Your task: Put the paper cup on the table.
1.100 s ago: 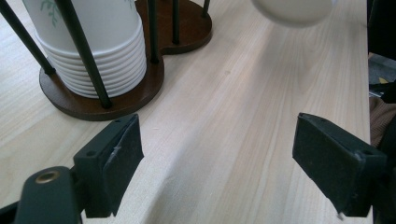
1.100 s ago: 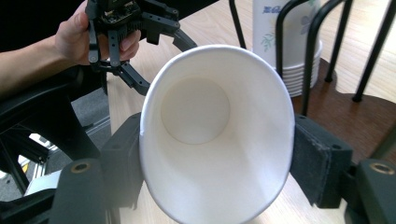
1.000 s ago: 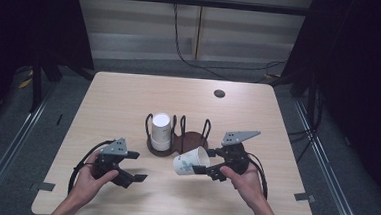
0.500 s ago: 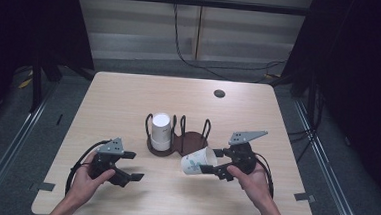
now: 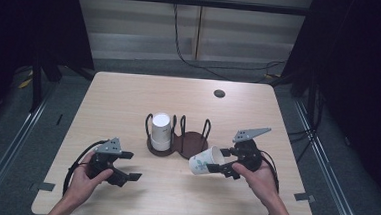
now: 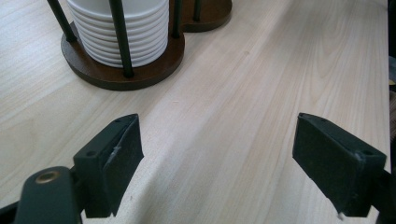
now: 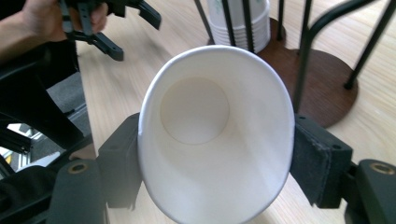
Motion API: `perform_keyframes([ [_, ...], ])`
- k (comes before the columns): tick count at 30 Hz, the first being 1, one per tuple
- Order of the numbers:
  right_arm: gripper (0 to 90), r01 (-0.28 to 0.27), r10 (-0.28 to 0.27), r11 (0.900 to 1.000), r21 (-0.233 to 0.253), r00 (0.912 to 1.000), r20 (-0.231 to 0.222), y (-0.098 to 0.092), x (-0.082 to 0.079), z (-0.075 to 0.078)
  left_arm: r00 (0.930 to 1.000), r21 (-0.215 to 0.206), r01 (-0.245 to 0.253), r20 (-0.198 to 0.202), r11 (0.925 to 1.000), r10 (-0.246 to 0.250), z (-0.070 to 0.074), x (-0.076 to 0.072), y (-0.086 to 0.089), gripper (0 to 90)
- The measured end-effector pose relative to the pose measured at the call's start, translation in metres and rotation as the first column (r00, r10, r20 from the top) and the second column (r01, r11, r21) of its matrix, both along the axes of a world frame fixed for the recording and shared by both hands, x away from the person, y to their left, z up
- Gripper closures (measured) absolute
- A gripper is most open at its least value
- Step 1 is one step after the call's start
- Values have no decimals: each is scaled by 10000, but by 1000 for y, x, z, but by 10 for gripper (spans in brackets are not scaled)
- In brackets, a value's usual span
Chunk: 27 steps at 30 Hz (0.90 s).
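Note:
A white paper cup (image 5: pixel 205 162) lies sideways in the air just above the table, with my right gripper (image 5: pixel 226 166) shut on its rim end. In the right gripper view I look into the cup's open mouth (image 7: pixel 215 140), squeezed between the two black pads (image 7: pixel 317 161). A dark wooden cup holder (image 5: pixel 178 146) stands mid-table. Its left bay holds a stack of white cups (image 5: pixel 160 130) and its right bay (image 5: pixel 195 144) is bare. My left gripper (image 5: pixel 124 167) rests open near the front left. Its jaws stand wide apart in the left gripper view, pointing toward the cup stack (image 6: pixel 119 28).
A small dark round disc (image 5: pixel 219 93) sits near the table's far right edge. Thin black uprights (image 7: pixel 306 51) ring each bay of the holder. The person's left hand (image 7: pixel 42 18) holds the other gripper across the table in the right gripper view. Bare wood (image 6: pixel 261 93) stretches in front of the left gripper.
The right gripper has carried the cup a little to the right, away from the holder's front. The left gripper has hardly moved.

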State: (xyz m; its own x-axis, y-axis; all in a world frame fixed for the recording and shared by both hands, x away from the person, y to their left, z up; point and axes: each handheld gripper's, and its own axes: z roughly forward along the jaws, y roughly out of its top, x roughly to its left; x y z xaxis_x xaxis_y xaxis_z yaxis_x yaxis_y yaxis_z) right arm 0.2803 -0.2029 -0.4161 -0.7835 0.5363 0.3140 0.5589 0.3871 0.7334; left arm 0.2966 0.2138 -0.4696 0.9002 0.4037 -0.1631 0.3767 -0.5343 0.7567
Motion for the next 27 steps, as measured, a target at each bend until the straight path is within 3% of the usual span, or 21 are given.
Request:
perform_keyframes([
  [11, 269, 474, -490, 9958, -777, 9986, -182, -11, 13, 1, 9998, -8, -164, 119, 9999, 164, 0, 0, 2, 160],
  [12, 268, 547, -568, 9927, -1070, 9983, -162, -11, 14, 1, 9999, 67, -87, 145, 9999, 86, 0, 0, 2, 160],
  [19, 267, 710, -738, 9839, -1637, 9972, -115, -13, 22, 5, 9999, 110, -48, 156, 9999, 47, 0, 0, 2, 160],
  [27, 267, 825, -871, 9753, -2050, 9961, -132, -16, 29, 8, 9999, 185, -6, 140, 9998, 3, -1, 0, 2, 160],
])
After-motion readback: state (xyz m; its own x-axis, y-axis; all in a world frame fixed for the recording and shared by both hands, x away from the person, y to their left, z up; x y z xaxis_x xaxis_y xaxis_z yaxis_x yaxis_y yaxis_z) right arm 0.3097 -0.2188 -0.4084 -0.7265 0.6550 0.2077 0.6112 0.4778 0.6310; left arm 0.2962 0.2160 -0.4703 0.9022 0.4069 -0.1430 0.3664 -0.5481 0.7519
